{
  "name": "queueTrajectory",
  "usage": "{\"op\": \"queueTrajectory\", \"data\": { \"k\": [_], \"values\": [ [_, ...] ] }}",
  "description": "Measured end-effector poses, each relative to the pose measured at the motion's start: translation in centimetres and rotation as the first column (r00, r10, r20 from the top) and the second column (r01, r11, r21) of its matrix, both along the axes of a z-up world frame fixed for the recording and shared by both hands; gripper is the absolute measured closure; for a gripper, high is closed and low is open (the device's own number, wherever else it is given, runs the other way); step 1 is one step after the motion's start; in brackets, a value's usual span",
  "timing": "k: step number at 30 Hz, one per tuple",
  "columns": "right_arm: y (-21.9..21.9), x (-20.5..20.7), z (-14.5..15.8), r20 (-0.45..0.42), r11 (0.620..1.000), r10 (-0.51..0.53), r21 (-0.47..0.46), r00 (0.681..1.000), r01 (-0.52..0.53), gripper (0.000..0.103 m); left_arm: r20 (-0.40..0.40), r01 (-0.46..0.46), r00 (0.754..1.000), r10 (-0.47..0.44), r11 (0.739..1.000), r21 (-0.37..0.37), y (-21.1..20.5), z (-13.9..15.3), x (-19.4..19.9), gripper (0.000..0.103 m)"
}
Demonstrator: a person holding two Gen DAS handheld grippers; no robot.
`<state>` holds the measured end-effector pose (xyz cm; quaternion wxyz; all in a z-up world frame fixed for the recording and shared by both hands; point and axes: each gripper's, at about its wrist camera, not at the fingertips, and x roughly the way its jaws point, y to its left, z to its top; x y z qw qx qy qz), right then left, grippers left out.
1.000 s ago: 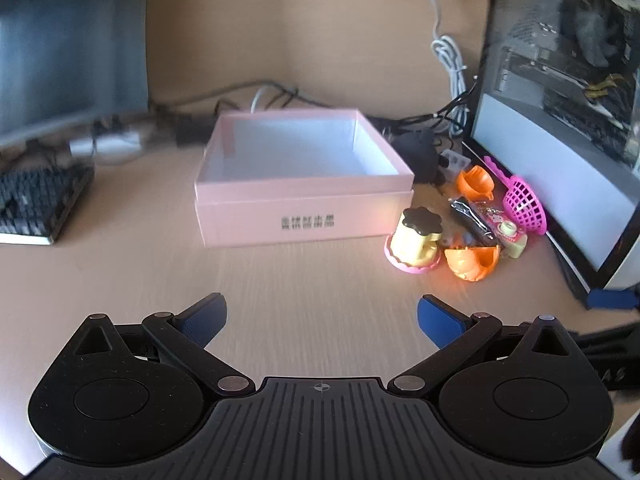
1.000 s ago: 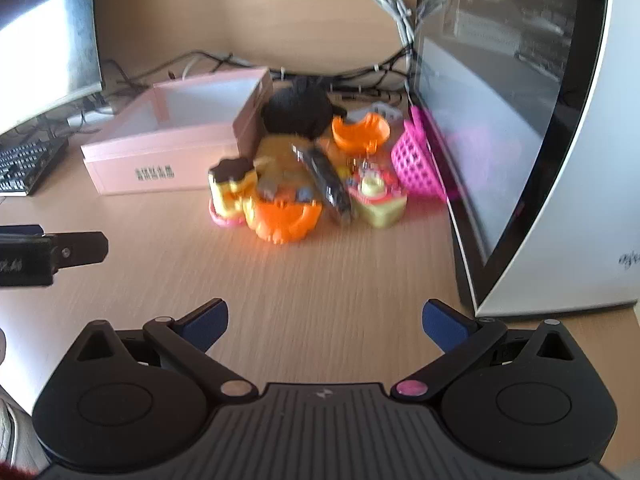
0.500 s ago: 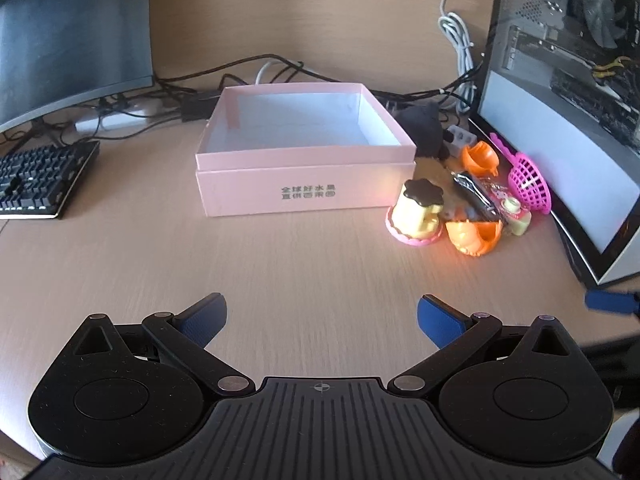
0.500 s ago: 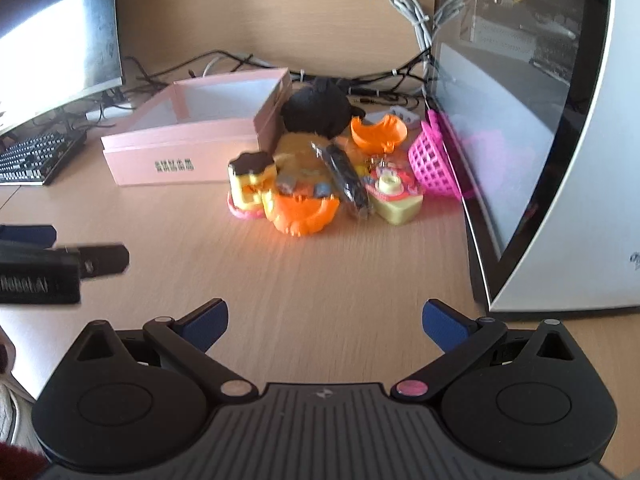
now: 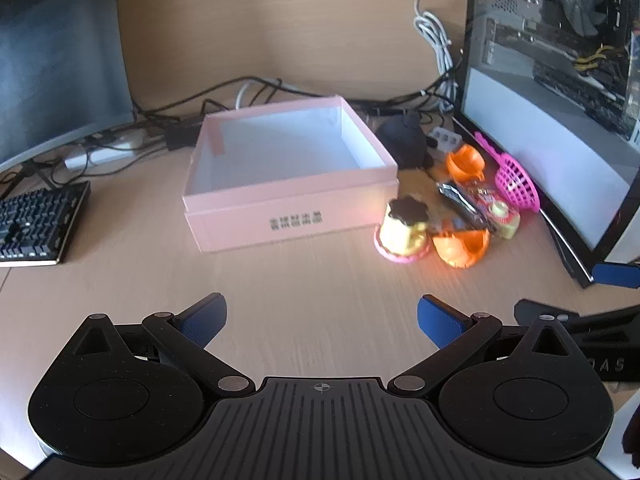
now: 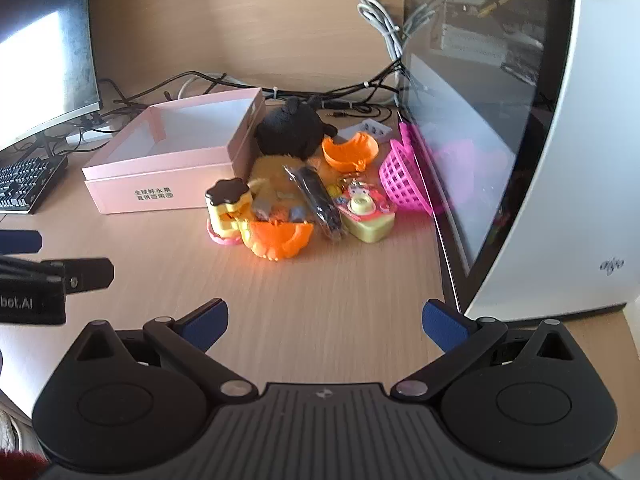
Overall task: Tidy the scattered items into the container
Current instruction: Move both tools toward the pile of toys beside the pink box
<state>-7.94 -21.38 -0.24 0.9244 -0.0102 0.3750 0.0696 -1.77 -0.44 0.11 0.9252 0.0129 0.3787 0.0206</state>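
Observation:
An empty pink box (image 5: 288,200) (image 6: 176,172) stands on the wooden desk. To its right lies a pile of toys: a yellow pudding toy (image 5: 404,232) (image 6: 230,210), two orange shell halves (image 5: 462,246) (image 6: 280,240), a black plush (image 6: 290,132), a dark wrapped bar (image 6: 318,198), a yellow toy camera (image 6: 368,216) and a pink basket (image 5: 516,184) (image 6: 404,178). My left gripper (image 5: 322,318) is open and empty, short of the box. My right gripper (image 6: 326,320) is open and empty, short of the pile.
A white PC case (image 6: 560,140) with a glass side stands right against the pile. A keyboard (image 5: 36,224) and monitor (image 5: 56,56) are at the left. Cables (image 5: 248,88) run behind the box. The left gripper's finger (image 6: 52,280) shows at the right wrist view's left edge.
Both grippers have pulled back and risen a little, so box and toys look smaller. Both stayed open. No item has moved.

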Motion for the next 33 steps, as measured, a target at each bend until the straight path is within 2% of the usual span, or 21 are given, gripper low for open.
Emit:
{"op": "queueTrajectory", "data": {
  "k": [5, 9, 15, 21, 24, 28, 30, 33],
  "values": [
    [0.9, 0.5, 0.4, 0.019, 1.0, 0.026, -0.005, 0.999, -0.026, 0.0, 0.008, -0.005, 1.0, 0.005, 1.0, 0.002, 0.6, 0.0, 0.1, 0.0],
    [1.7, 1.0, 0.1, 0.002, 0.999, 0.049, -0.007, 0.999, -0.049, 0.0, -0.004, -0.034, 0.999, 0.034, 0.999, -0.005, 1.2, -0.3, 0.1, 0.0],
    [2.7, 1.7, -0.3, -0.013, 0.997, 0.08, 0.007, 0.997, -0.08, 0.0, -0.014, -0.041, 0.999, 0.042, 0.999, 0.027, 1.6, -0.4, -0.4, 0.0],
    [3.3, 2.3, -1.7, -0.065, 0.995, 0.095, 0.035, 0.993, -0.093, 0.0, -0.008, 0.027, 1.0, -0.027, 0.999, 0.029, 2.2, -1.0, -0.3, 0.0],
    [3.7, 2.0, -2.7, -0.052, 0.995, 0.099, 0.009, 0.994, -0.099, 0.0, -0.007, 0.083, 0.997, -0.083, 0.996, 0.03, 2.7, -2.0, 0.4, 0.0],
    [4.1, 2.3, -4.0, -0.085, 0.998, 0.069, 0.011, 0.994, -0.068, 0.0, -0.028, 0.157, 0.987, -0.158, 0.986, -0.049, 3.5, -3.4, 2.1, 0.0],
    [4.5, 2.3, -4.3, -0.075, 0.998, 0.051, -0.02, 0.996, -0.053, 0.0, -0.048, 0.186, 0.98, -0.193, 0.975, -0.123, 3.7, -4.0, 3.1, 0.0],
    [4.6, 2.1, -4.4, -0.066, 1.0, 0.0, -0.011, 0.998, -0.001, 0.0, -0.01, 0.234, 0.97, -0.241, 0.95, -0.206, 4.0, -4.5, 3.9, 0.0]
  ]
}}
